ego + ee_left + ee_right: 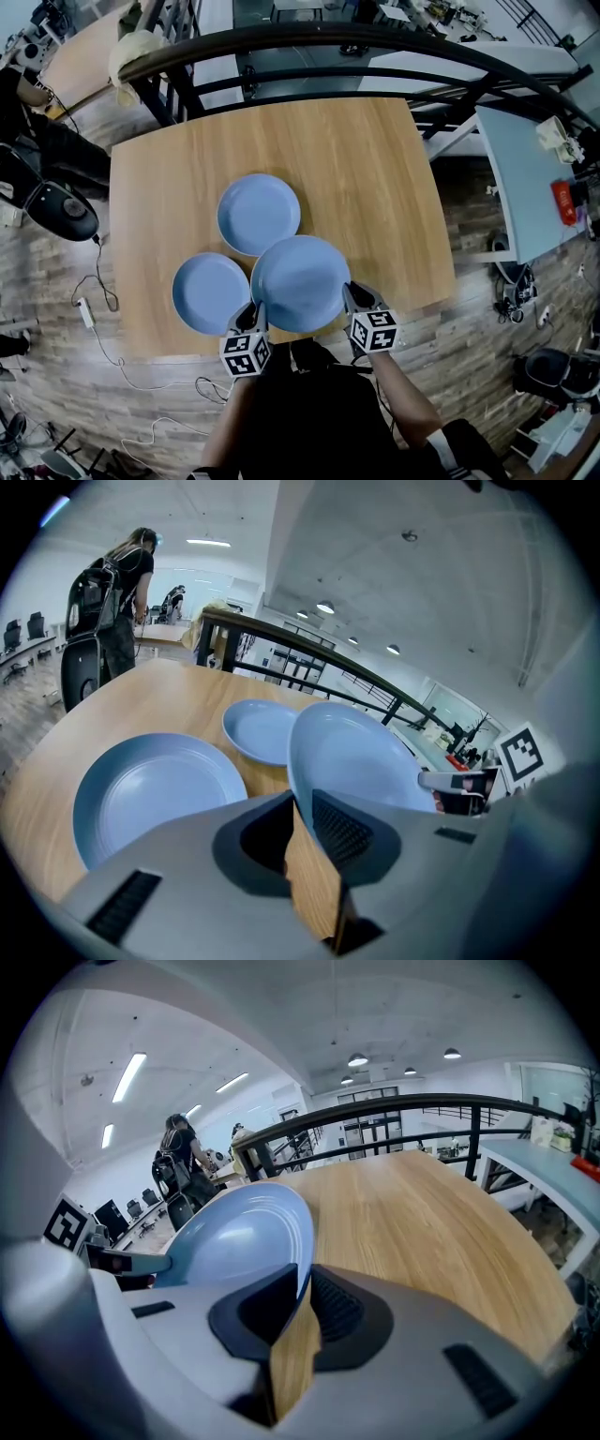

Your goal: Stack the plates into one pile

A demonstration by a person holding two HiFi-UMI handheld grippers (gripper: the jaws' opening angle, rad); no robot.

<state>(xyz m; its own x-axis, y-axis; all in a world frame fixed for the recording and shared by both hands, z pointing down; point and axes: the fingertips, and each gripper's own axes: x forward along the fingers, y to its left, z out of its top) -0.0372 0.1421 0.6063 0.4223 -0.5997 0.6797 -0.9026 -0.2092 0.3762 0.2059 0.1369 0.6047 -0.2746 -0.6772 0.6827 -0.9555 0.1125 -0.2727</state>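
Plate (300, 281): round, pale blue, shallow, raised rim.

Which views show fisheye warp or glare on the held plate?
Head view: barrel warp bows the table edges; held plate sharp, no glare. Left gripper view: heavy fisheye, dark corners, no hard glare on the plate. Right gripper view: same fisheye, pale highlight on the plate.

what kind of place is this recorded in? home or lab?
Looks like an open-plan office or lab, not a home: the wooden table stands by a dark metal railing, office chairs line desks beyond, and strip lights run along the ceiling.
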